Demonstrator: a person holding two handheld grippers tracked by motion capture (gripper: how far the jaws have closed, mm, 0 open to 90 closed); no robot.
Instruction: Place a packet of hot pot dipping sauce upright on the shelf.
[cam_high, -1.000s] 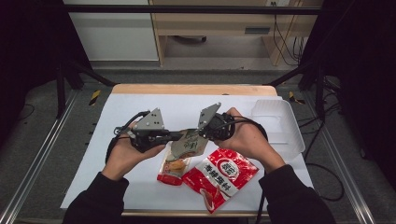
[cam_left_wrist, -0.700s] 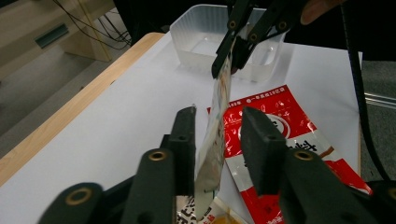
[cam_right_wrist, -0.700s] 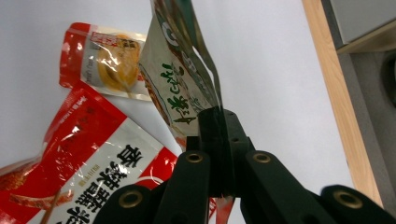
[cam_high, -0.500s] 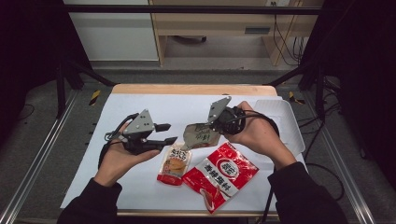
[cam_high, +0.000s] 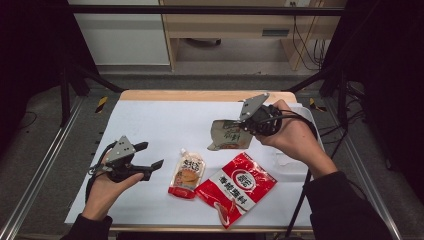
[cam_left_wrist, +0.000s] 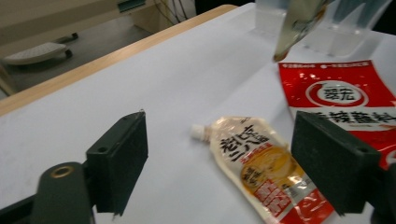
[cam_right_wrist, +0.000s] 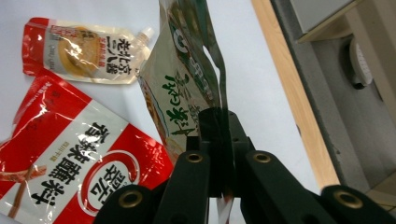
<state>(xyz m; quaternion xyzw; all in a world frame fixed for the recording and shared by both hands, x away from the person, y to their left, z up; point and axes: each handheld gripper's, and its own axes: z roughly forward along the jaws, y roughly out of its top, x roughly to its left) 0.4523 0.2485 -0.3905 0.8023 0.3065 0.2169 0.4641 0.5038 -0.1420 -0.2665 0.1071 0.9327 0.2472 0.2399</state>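
Note:
My right gripper (cam_high: 239, 129) is shut on the top edge of a green-and-tan pouch (cam_high: 229, 136), which hangs above the white table; in the right gripper view the jaws (cam_right_wrist: 219, 140) pinch that pouch (cam_right_wrist: 187, 88). My left gripper (cam_high: 152, 155) is low at the table's left. Its jaws have just been opening and stand open with nothing between them. A spouted sauce pouch (cam_high: 187, 175) lies flat just right of it, framed between the jaws (cam_left_wrist: 224, 158) in the left gripper view. A large red pouch (cam_high: 237, 186) lies beside the sauce pouch.
A clear plastic container (cam_high: 289, 160) sits at the table's right, partly behind the right hand. The white sheet (cam_high: 165, 125) ends at a wooden far edge (cam_high: 200, 95). Metal frame rails (cam_high: 45, 165) run along the left side.
The left gripper let go of the green pouch, opened, and dropped left and down toward the table. The right gripper carried the pouch up and to the right.

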